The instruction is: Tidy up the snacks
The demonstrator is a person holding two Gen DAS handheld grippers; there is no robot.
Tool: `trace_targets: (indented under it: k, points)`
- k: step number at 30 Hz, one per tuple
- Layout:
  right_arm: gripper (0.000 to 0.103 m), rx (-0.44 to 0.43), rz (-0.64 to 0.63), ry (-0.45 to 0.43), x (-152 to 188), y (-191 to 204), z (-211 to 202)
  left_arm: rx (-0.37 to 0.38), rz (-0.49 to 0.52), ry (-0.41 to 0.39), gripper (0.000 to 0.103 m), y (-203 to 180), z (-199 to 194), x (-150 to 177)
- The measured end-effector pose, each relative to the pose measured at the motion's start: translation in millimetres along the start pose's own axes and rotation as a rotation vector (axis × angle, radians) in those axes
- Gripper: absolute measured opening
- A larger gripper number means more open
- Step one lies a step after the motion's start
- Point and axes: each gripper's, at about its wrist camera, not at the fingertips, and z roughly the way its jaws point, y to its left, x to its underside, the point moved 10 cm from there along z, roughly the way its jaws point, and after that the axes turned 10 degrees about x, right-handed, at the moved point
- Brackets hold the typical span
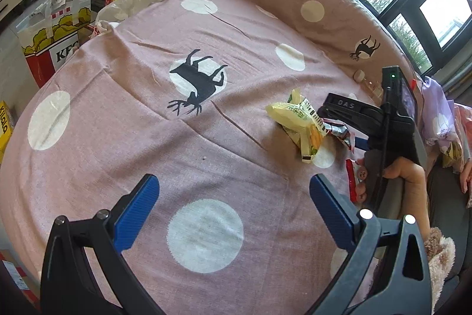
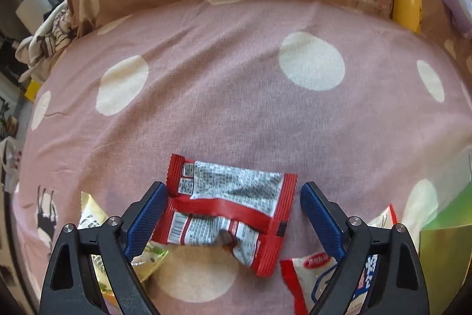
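both tools spread: right tool (image 2: 230, 211) straddles red snack packet (image 2: 230, 208), left tool (image 1: 233, 205) empty.

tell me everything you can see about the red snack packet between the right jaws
The red packet is a crinkled foil-like wrapper, red with serrated end seams, lying back side up so its silver panel of small print and barcodes shows. It is creased across the middle and its lower part is crumpled. It lies flat on the pink dotted bedsheet, between the open jaws of the right gripper. The left blue pad looks to touch its edge; the right pad stands clear. Its lower left corner overlaps a yellow packet.
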Motion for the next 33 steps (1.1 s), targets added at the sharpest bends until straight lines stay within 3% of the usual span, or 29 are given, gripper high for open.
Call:
trace_targets:
  k: [1,3,7,10,13,18,26,29,33]
  points:
    - [0.092,0.006,-0.008,-0.007,-0.5,1.2,0.2,0.001,-0.001,0.001,0.102,0.3,0.1,-0.3]
    - [0.081,0.024,-0.031,-0.031,-0.9,0.6,-2.3,-0.003,-0.006,-0.001,0.102,2.1,-0.1,-0.7]
    - [0.045,-0.022,-0.041,-0.030,-2.7,1.5,-8.7,-0.007,-0.006,0.002,0.102,2.2,0.5,-0.8]
    - [0.030,-0.068,-0.049,-0.015,1.1,6.9,-14.4,-0.003,0.003,0.005,0.102,0.4,0.7,-0.2]
    - [0.030,-0.101,-0.053,-0.026,8.1,6.3,-25.2,-0.010,0.001,0.007,0.102,0.8,1.4,0.7]
    - [0.029,-0.252,0.013,-0.020,37.2,-5.7,-60.0,-0.023,0.004,0.011,0.102,1.5,1.9,1.9]
    - [0.030,-0.416,-0.042,0.048,128.5,2.8,-102.8,-0.032,0.010,0.020,0.102,-0.6,3.1,7.8]
    - [0.030,-0.401,-0.026,0.104,149.3,0.2,-95.5,-0.037,0.016,0.023,0.102,-0.6,2.8,10.1]
    - [0.032,-0.267,-0.002,0.094,148.3,-18.6,-89.4,-0.049,0.025,0.031,0.102,-1.8,4.7,13.4]
